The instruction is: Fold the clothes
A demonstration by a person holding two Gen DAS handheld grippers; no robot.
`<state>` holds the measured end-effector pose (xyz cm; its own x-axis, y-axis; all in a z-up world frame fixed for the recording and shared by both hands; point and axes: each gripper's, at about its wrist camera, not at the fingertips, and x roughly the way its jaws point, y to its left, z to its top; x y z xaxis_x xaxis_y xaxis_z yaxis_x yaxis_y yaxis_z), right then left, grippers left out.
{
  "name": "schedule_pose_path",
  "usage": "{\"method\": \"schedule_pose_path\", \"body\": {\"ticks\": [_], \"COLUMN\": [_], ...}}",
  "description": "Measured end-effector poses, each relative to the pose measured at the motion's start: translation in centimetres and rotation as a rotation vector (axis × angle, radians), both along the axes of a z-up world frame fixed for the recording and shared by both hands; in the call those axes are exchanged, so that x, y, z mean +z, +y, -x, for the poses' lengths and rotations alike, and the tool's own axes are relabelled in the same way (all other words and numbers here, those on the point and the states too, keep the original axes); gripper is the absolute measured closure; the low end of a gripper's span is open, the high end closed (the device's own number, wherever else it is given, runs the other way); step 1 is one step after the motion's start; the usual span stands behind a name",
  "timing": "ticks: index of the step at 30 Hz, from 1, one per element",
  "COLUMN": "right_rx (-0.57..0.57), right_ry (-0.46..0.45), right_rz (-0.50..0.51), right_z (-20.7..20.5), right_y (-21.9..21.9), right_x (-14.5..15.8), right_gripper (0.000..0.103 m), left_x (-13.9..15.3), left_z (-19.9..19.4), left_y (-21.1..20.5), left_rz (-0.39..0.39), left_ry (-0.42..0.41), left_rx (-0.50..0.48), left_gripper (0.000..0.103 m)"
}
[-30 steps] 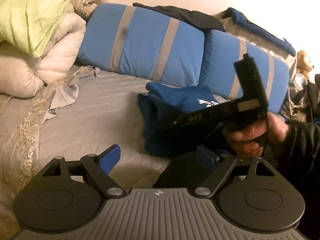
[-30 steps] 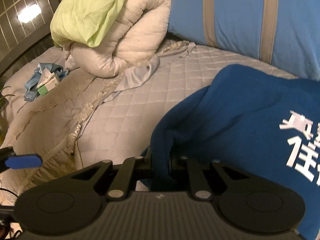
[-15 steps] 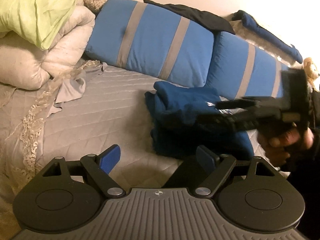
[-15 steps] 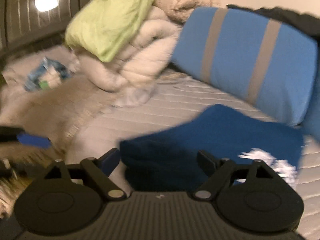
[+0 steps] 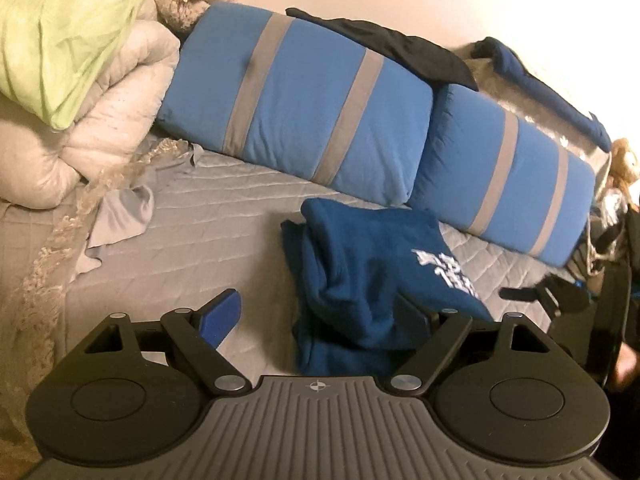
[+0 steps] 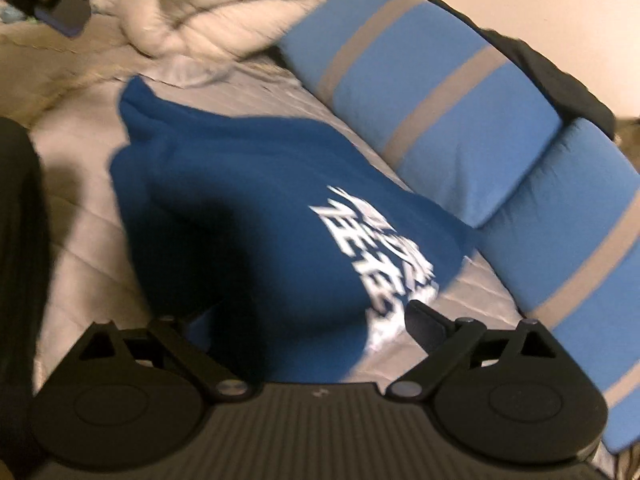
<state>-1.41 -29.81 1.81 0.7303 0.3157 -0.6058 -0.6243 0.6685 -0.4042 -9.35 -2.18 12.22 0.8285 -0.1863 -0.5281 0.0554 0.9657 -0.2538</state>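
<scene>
Nearest, the left gripper (image 5: pixel 316 316) hangs with jaws spread and empty; the right gripper (image 6: pixel 304 320) has just been opening, nothing pinched; between and beyond them the folded dark-blue sweatshirt with white lettering (image 5: pixel 372 264) lies on the grey quilted bedspread (image 5: pixel 208 236); farther, two blue grey-striped pillows (image 5: pixel 304 108); far left, a cream rolled duvet (image 5: pixel 100 120)

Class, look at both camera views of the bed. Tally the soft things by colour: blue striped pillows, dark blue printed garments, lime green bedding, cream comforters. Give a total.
Blue striped pillows: 2
Dark blue printed garment: 1
Lime green bedding: 1
Cream comforter: 1
Total: 5
</scene>
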Motion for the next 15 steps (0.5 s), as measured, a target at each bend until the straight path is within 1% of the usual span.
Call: {"method": "schedule_pose_path", "body": {"ticks": [2,5,9,11,15], "right_rx": [-0.043,-0.083,-0.096,-0.1,-0.11], "right_ry": [-0.013,0.02,0.037,0.052,0.091], "right_rz": [0.013,-0.009,-0.018,-0.036,-0.085], "right_z": [-0.4,-0.8,-0.9,-1.0,-1.4], "right_y": [-0.7,-1.9,-2.6,-2.8,-3.3], "right_x": [0.1,0.4,0.3,0.3,0.4], "right_gripper": [0.004,0.004,0.004,0.004,0.001], "left_x": [0.2,0.2,-0.5,-1.1,-3.4], "left_z": [-1.4,-3.8,-7.5,-9.4,-12.7], "left_y": [-0.1,-0.8,-2.2,-3.0,-4.1], "left_rz": [0.012,0.013,0.021,0.005,-0.06], "left_ry": [0.023,0.06,0.116,0.149,0.241], "left_rx": [-0.013,-0.044,-0.12,-0.12,-0.137], "left_gripper": [0.019,0.019,0.019,0.019,0.019]}}
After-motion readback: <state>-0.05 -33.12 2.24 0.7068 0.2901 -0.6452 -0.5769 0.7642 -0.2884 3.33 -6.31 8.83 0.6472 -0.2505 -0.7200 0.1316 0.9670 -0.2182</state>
